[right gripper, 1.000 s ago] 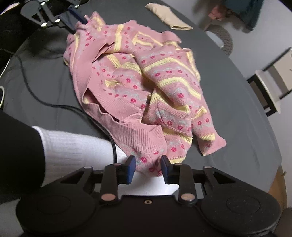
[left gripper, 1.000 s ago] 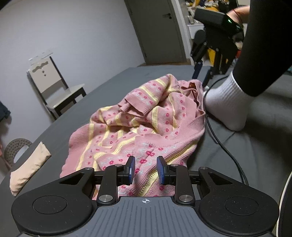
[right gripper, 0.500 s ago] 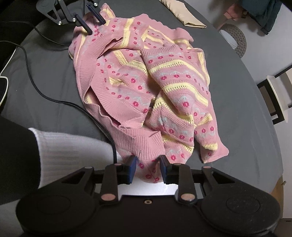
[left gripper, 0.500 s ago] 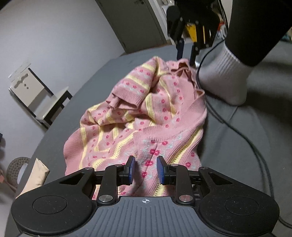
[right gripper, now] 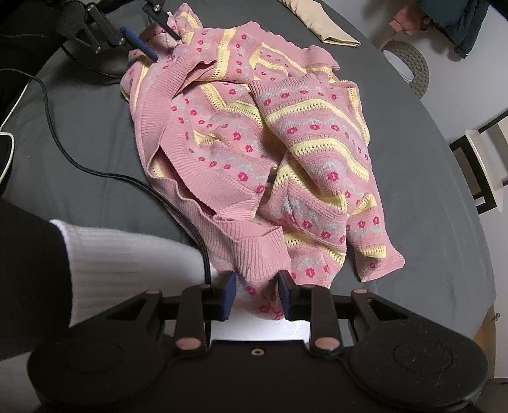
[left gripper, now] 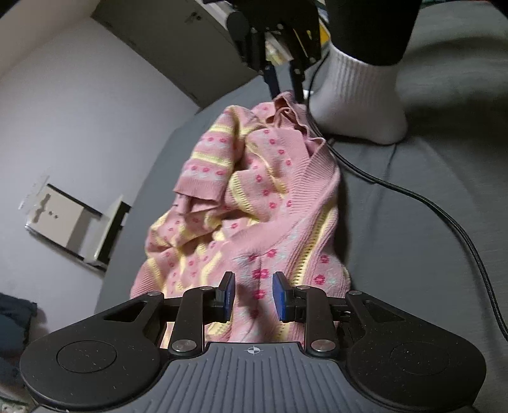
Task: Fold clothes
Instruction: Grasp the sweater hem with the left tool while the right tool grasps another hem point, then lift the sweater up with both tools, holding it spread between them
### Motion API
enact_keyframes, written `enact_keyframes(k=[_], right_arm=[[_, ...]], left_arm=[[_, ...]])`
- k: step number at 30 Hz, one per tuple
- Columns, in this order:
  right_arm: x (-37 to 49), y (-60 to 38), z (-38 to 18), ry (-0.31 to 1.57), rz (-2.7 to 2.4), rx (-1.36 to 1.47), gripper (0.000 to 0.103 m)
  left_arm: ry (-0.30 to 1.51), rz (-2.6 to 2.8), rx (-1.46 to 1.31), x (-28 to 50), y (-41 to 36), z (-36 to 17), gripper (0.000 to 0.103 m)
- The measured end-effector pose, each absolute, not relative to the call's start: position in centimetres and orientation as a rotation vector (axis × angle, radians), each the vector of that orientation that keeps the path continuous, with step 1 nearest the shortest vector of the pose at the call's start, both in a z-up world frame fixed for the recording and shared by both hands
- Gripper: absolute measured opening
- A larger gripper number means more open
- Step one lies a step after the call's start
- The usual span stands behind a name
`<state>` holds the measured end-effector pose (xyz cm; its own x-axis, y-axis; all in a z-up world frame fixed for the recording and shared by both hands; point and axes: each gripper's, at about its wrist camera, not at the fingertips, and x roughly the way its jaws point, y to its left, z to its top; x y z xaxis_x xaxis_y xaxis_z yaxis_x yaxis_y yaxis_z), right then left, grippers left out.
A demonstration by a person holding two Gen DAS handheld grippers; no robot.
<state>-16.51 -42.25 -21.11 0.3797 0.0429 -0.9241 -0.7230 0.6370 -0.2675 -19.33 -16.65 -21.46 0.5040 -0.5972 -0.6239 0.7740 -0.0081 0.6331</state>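
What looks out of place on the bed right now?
A black cable runs across the grey sheet and disappears under the edge of the crumpled pink sweater, beside a white-socked foot. It could snag when the sweater is pulled. Both grippers' jaws are open at opposite ends of the sweater.

A rumpled pink sweater (right gripper: 254, 152) hides its own sleeves and hem in its folds. The right gripper (right gripper: 256, 294) covers the edge nearest the bed's (right gripper: 428, 178) near side; contact there cannot be judged. The left gripper (left gripper: 253, 297) hides fabric beneath its body. A black cable (left gripper: 451, 222) leaves the picture's right edge. The person's leg (left gripper: 368, 28) is cropped at the top.
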Motion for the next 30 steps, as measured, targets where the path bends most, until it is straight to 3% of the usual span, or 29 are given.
enact_keyframes(k=[8,22,23,25,30], right_arm=[[-16.7,-42.4,-21.2,1.076,0.548,-0.734,0.029],[-17.1,-42.4,-21.1,1.052,0.543,-0.730,0.029],[-17.2,-42.3,-21.1,1.047,0.543,-0.734,0.029],[-17.4,-42.1,-21.2,1.037,0.541,-0.747,0.029],[-17.6,-41.9,-21.5,1.025,0.538,-0.762,0.029]], left_arm=[[0.376,-1.123,1.077,-17.2,-18.8,-22.0,0.026],[0.419,-1.113,0.996,-17.8,-18.9,-23.1,0.026],[0.417,-1.110,0.977,-17.8,-18.6,-23.0,0.023],[0.411,-1.097,0.931,-17.8,-18.2,-22.7,0.008],[0.438,-1.078,0.823,-17.4,-17.5,-22.0,0.006]])
